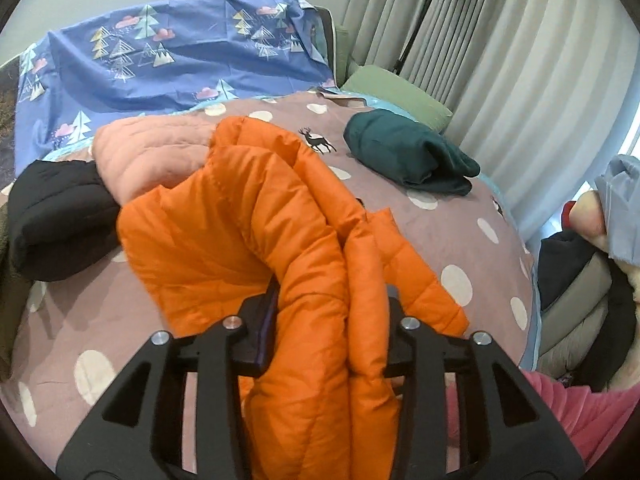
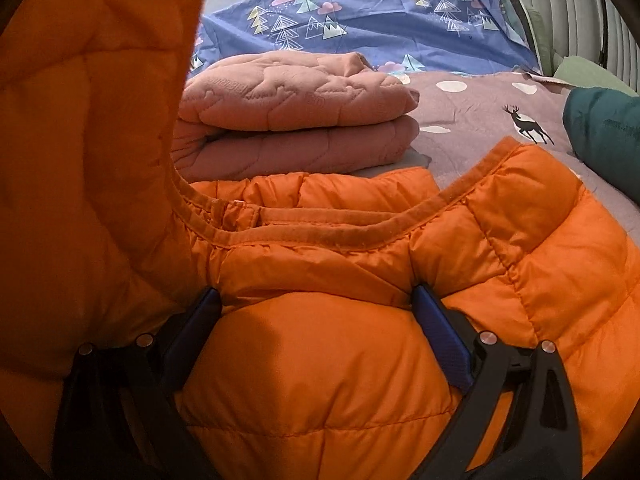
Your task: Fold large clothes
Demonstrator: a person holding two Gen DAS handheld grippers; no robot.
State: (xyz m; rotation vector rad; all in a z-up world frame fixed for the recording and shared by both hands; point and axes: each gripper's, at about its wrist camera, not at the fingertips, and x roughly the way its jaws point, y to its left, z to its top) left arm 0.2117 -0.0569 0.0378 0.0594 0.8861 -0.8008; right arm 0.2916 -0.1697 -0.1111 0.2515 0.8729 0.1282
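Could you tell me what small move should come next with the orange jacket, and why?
Probably carry the left tool across and lay its bunched fold onto the orange jacket, since that part hangs lifted while the right tool pins the collar end on the bed.

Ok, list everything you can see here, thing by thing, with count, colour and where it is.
puffer jacket: one, orange, bunched on the bed, partly lifted.
quilted garment: one, pink, folded behind the jacket.
dark garment: one, black, left on the bed.
teal garment: one, dark teal, folded at far right.
bedspread: one, mauve with white dots and deer.
sheet: one, blue with trees, at the back.
curtain: one, pale grey, right.
floor lamp: one, black, by the curtain.
left hand-held gripper: closed on the jacket.
right hand-held gripper: jacket between its fingers.
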